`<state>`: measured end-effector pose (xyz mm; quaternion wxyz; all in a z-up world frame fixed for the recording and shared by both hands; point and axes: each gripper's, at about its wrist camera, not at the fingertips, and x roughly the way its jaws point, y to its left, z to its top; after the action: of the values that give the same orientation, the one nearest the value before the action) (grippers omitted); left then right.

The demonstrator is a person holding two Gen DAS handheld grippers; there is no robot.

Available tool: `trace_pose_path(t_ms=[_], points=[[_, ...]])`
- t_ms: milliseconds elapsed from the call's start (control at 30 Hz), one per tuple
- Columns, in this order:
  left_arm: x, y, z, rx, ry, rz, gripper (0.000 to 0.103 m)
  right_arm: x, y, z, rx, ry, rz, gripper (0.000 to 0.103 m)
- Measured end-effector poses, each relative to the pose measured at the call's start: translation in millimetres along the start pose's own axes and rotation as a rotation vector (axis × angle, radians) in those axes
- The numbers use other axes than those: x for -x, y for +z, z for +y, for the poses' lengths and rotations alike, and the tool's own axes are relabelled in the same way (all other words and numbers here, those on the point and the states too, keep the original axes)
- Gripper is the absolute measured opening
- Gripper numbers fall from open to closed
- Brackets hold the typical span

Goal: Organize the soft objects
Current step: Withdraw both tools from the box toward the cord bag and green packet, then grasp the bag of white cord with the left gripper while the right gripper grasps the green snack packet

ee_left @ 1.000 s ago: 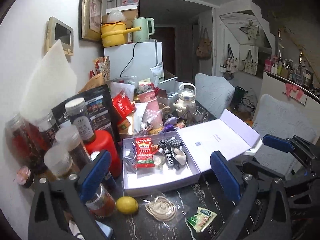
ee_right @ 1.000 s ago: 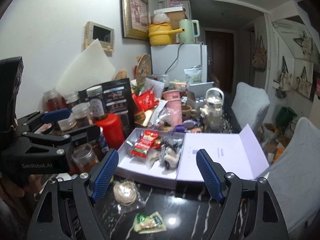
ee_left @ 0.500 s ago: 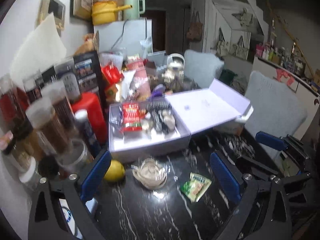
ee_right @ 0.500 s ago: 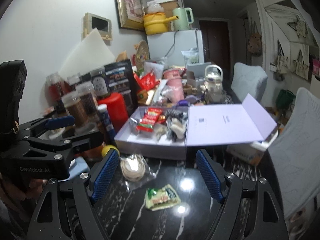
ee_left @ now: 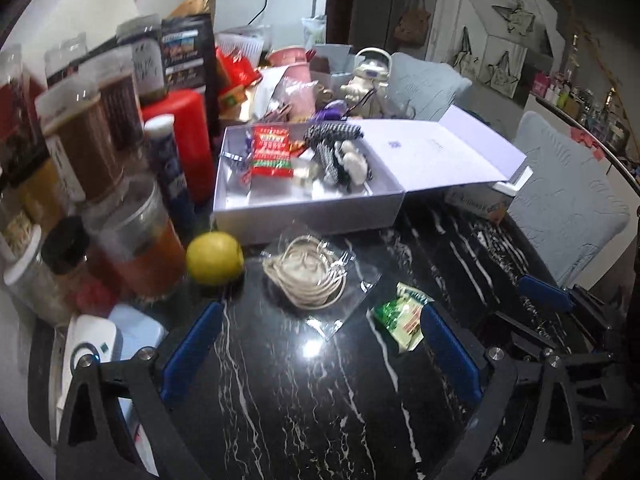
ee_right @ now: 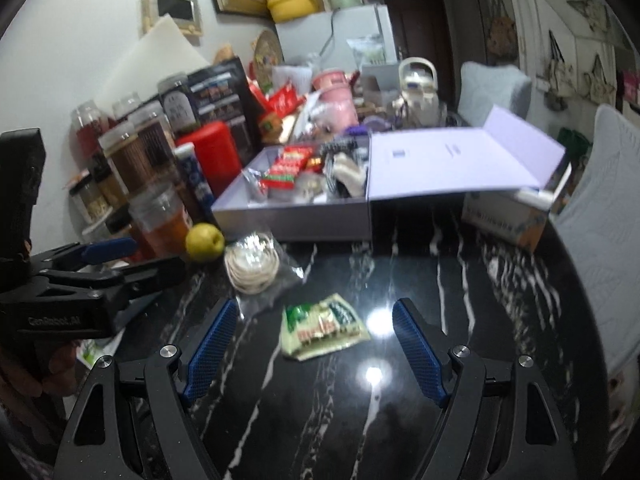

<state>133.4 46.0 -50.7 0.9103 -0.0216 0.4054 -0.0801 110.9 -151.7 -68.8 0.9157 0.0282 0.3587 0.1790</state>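
Note:
An open lavender box [ee_left: 304, 210] [ee_right: 296, 216] stands on the black marble table and holds a red snack packet [ee_left: 270, 152], a black-and-white soft toy [ee_left: 340, 156] and other small items. In front of it lie a clear bag of coiled cord [ee_left: 308, 276] [ee_right: 252, 266] and a green snack packet [ee_left: 402, 316] [ee_right: 322, 326]. My left gripper [ee_left: 320, 344] is open and empty, just short of the cord bag. My right gripper [ee_right: 316, 340] is open and empty, its fingers on either side of the green packet, above the table.
A yellow lemon [ee_left: 214, 258] [ee_right: 204, 242] lies left of the cord bag. Jars and a red canister [ee_left: 188, 136] crowd the left side. The box lid [ee_left: 436, 152] lies open to the right. A white device [ee_left: 92, 344] sits at the near left. Grey chairs [ee_left: 568, 204] stand beyond the table's right edge.
Both grippers have tilted down and drawn back toward the near table; the box has moved up in both views, and the cord bag and green packet now lie close before the fingers.

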Motion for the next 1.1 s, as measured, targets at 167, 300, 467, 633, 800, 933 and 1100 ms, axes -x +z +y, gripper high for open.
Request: trace_pose_path(t_ms=[167,300,467,633,800,933,1100], points=[[-8,-11,3,-0.008,0.009,0.003,0.101,-17,-8,-3,0.000,0.000,0.040,0.081],[-20,-16,11,0.025,-0.022,0.044,0.101,-33,-10,0,0.021,0.002,0.070,0.081],[-34,-18,21,0.053,-0.014,0.080,0.101,-57,-12,3,0.043,0.005,0.126,0.082],[-49,-18,31,0.064,-0.009,0.126,0.101,-81,-12,5,0.093,-0.033,0.178,0.097],[-59,-12,37,0.077,-0.020,0.142,0.101,-102,-13,8,0.127,-0.044,0.224,0.100],[-70,-6,38,0.103,-0.056,0.162,0.101,-118,-13,1,0.109,-0.033,0.279,0.097],[-79,3,34,0.122,-0.092,0.165,0.101,-122,-11,3,0.176,-0.110,0.273,0.066]])
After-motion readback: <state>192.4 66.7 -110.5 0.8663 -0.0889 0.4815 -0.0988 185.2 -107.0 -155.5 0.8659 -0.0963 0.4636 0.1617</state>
